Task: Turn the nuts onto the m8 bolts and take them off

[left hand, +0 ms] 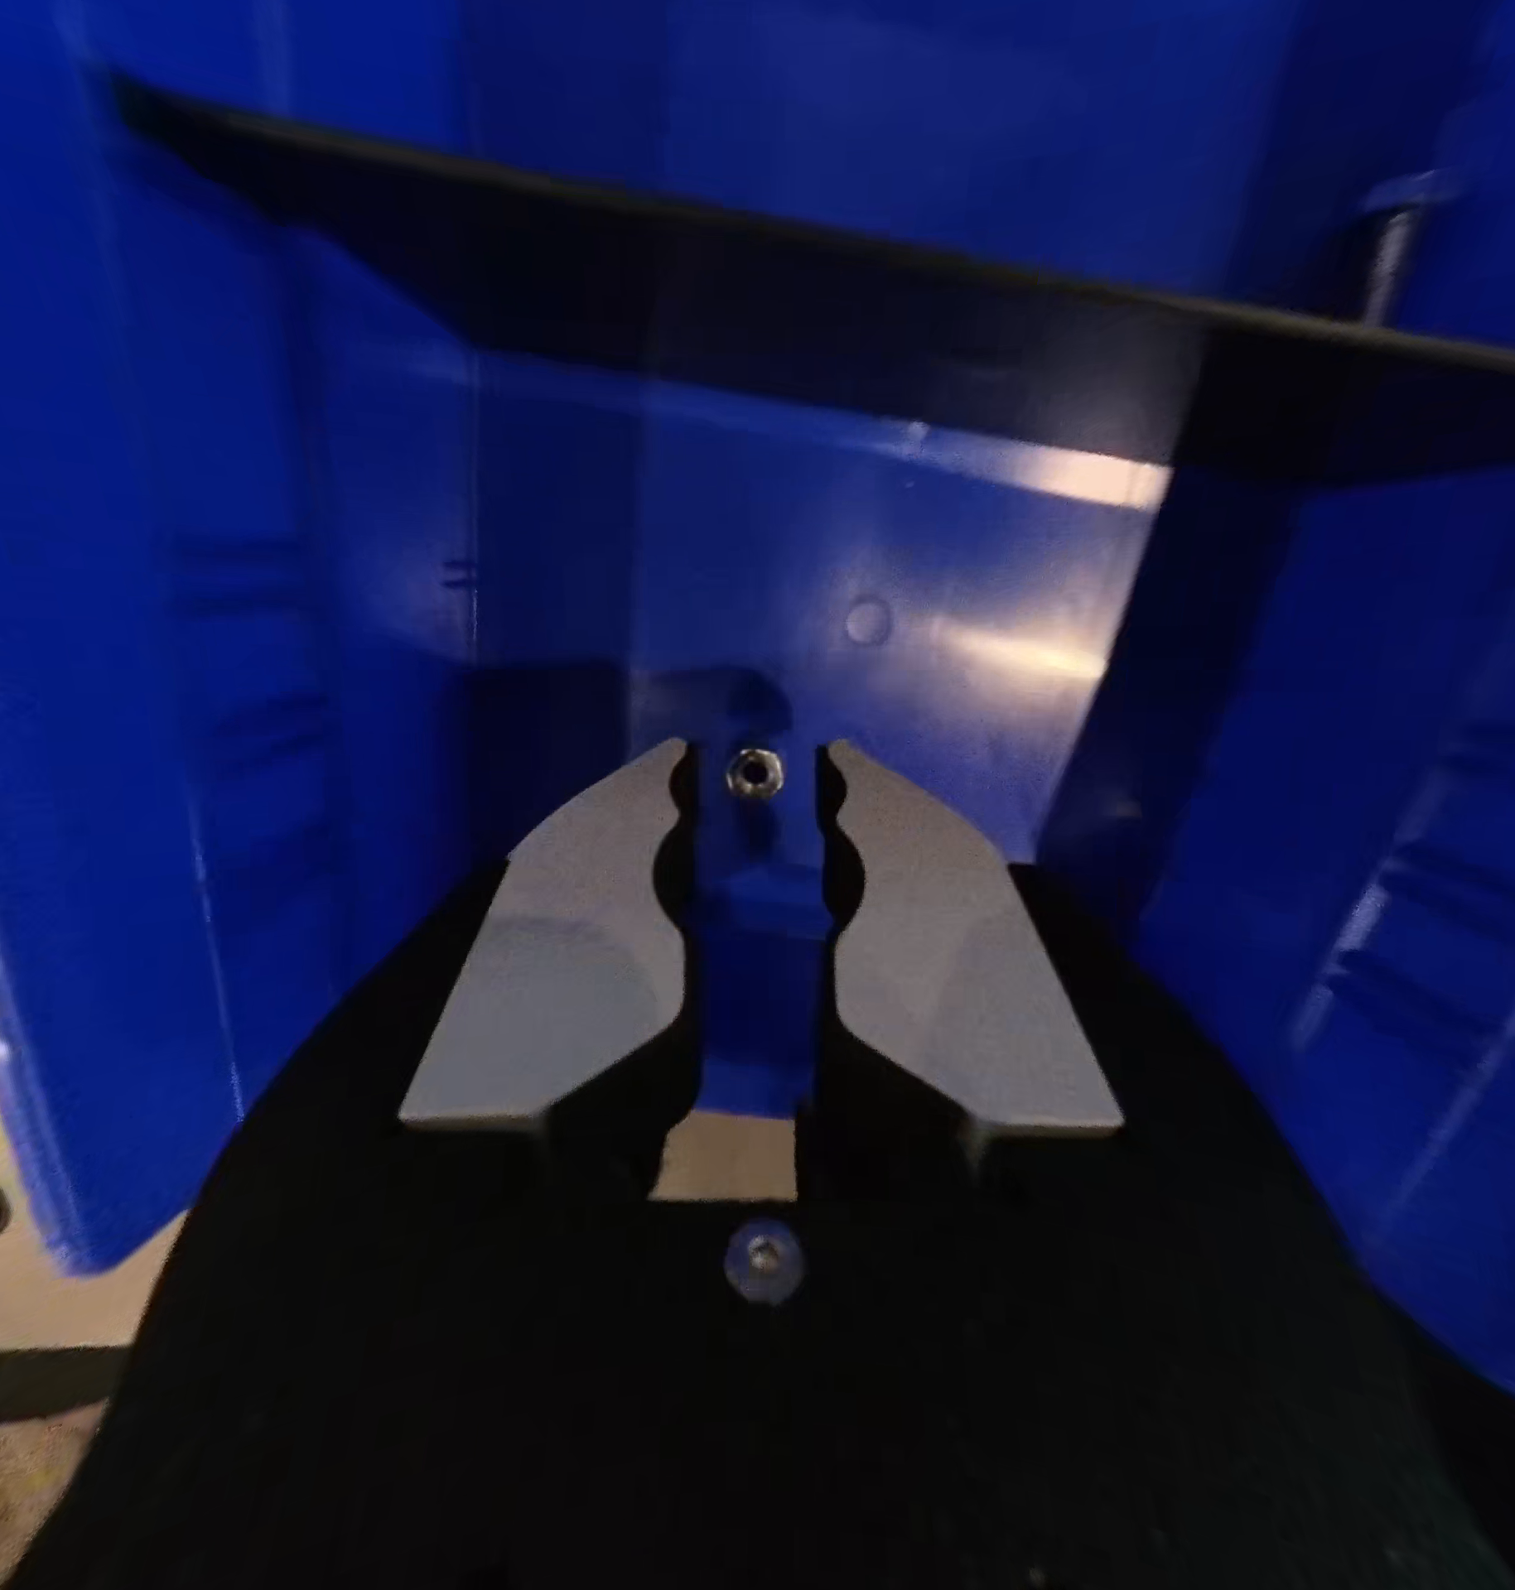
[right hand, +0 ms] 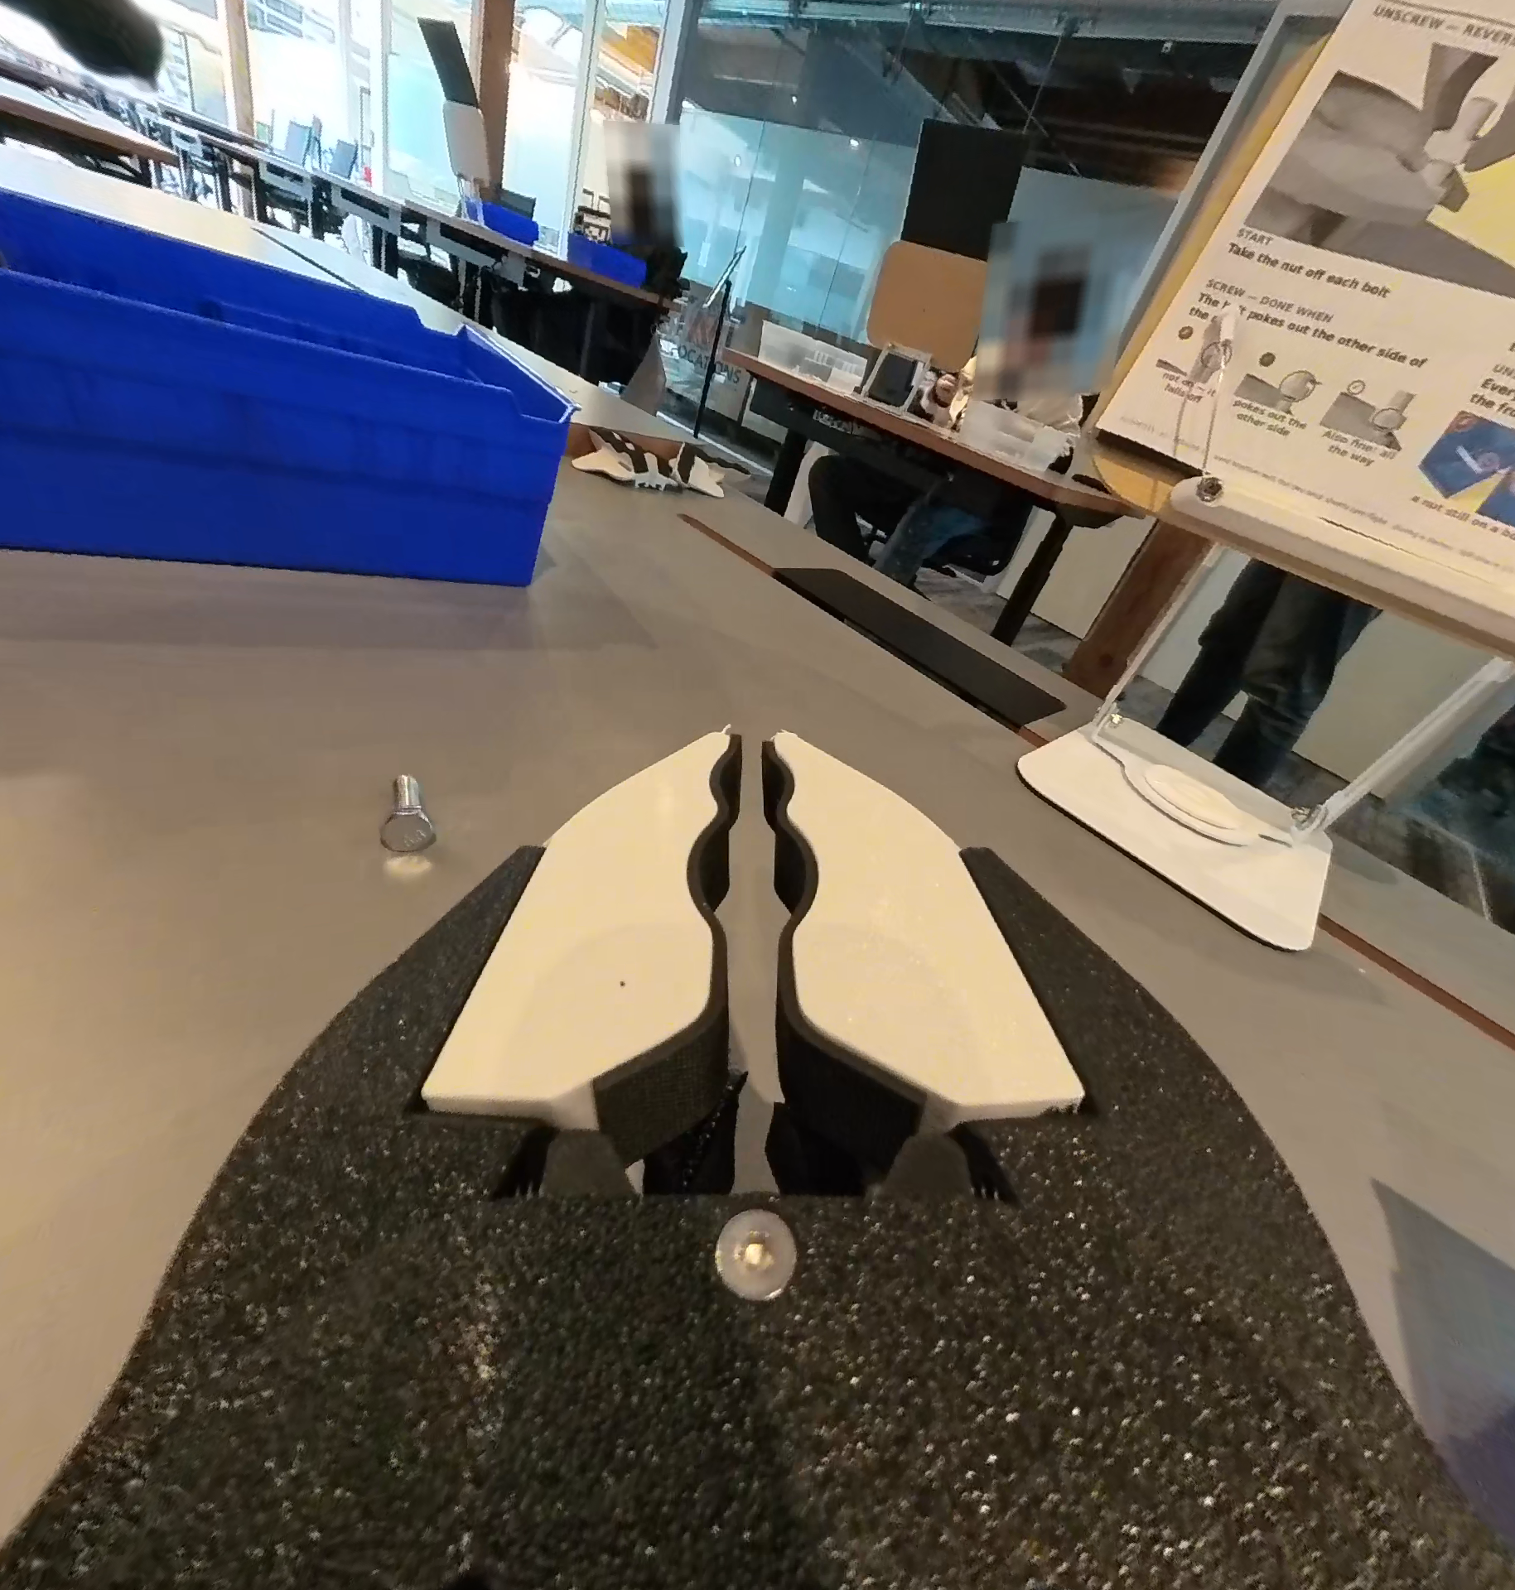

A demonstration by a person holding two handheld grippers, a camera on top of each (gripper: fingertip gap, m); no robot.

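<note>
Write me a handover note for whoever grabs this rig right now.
Left gripper: open inside the blue bin, a loose nut between its fingertips, not gripped.
Right gripper: nearly closed, holding nothing, low over the grey table.
One bolt lies bare on the table to its left.
Done: nothing threaded in view.
Left: grip nut, pick up bolt, thread on, unthread.

Left tongs [left hand: 755, 774] show two pale grey fingers [left hand: 581, 946] with wavy black inner pads, seated in a black body with one round silver screw [left hand: 763, 1272] at centre. Right tongs [right hand: 752, 748] look the same in brighter light: cream-white fingers [right hand: 616, 938], scalloped black pads, a coarse, speckled black body, one silver screw [right hand: 754, 1265].
</note>
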